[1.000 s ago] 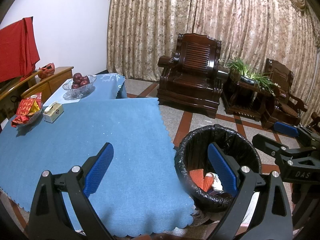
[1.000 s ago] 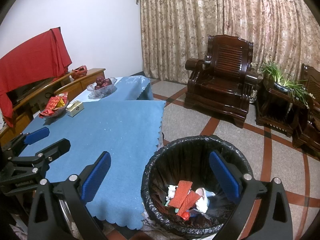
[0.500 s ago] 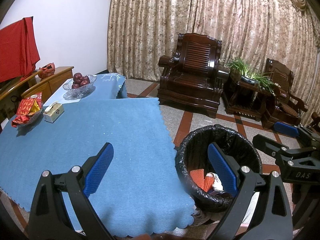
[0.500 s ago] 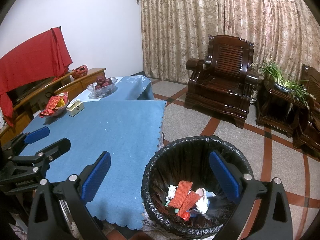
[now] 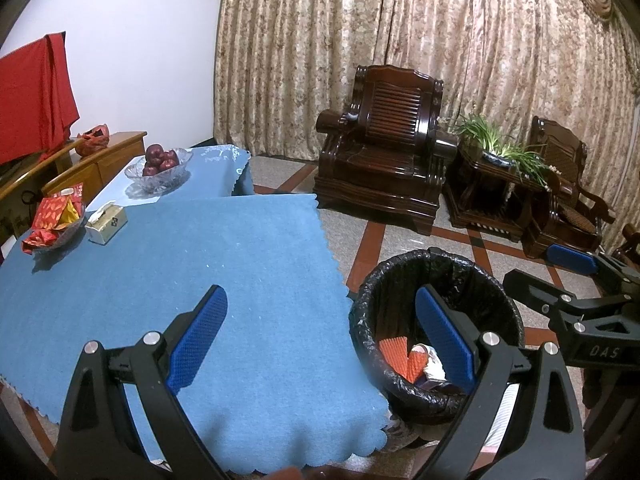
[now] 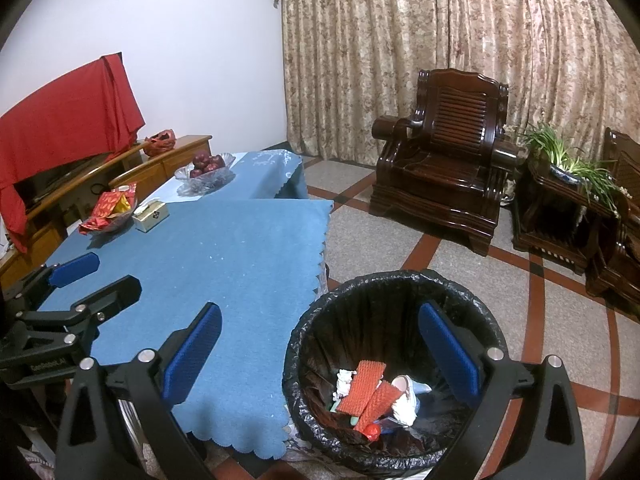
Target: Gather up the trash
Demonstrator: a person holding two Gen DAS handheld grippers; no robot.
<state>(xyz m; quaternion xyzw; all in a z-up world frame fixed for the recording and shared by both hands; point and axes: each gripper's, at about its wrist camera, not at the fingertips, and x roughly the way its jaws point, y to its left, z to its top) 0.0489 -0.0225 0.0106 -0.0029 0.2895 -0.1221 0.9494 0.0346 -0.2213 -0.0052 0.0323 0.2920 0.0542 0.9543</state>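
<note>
While you hold over the near edge: both claws hang empty.
Left claw [image 5: 320, 344]: spread wide, above the blue surface [image 5: 200, 280], bin to its right.
Right claw [image 6: 320, 356]: spread wide, nearer the bin.
Trash [image 6: 372, 392]: red wrappers and crumpled paper lie in the black-lined bin [image 6: 400, 280], below and ahead of your right claw.
Surface: bare near you; only bowls and a tissue box [image 5: 106, 224] sit far left.

Even, moderately dim indoor light cast from overhead, soft shadows thrown below, strong fisheye bending, corners blacked out, focus kept sharp.
</note>
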